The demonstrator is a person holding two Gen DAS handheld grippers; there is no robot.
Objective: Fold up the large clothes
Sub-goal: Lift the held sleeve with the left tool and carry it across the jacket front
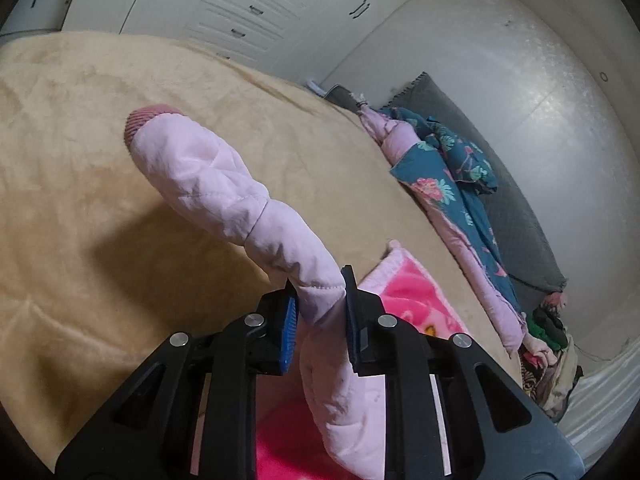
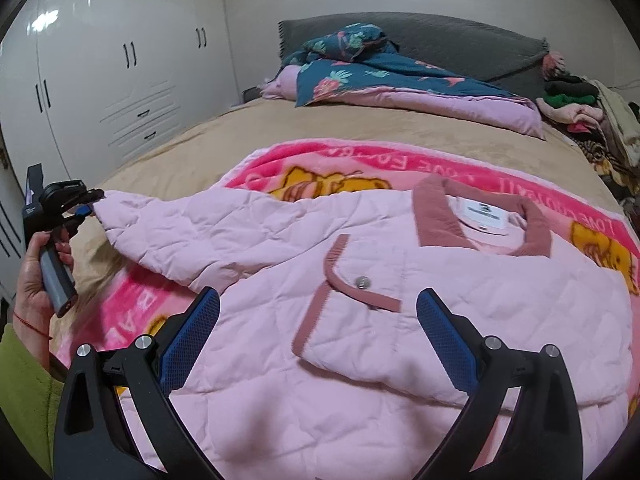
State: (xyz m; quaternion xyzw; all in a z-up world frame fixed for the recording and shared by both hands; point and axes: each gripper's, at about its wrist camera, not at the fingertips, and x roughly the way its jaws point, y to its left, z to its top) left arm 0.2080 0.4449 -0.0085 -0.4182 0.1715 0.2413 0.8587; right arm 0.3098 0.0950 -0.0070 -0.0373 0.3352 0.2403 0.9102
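A pale pink quilted jacket (image 2: 360,320) with a darker pink collar (image 2: 480,220) and a buttoned chest pocket (image 2: 352,320) lies front up on a pink cartoon blanket (image 2: 340,168) on the bed. My left gripper (image 1: 320,300) is shut on the jacket's sleeve (image 1: 224,184) and holds it raised above the bed, its ribbed cuff (image 1: 148,118) pointing away. The left gripper also shows at the left of the right wrist view (image 2: 86,204), pinching the sleeve end. My right gripper (image 2: 318,300) is open and empty, hovering over the jacket body near the pocket.
The bed has a tan cover (image 1: 80,160). A folded teal floral quilt (image 2: 360,68) and a grey headboard cushion (image 2: 460,40) lie at the head. A heap of clothes (image 2: 580,112) sits at the far right. White wardrobes (image 2: 120,80) stand along the left.
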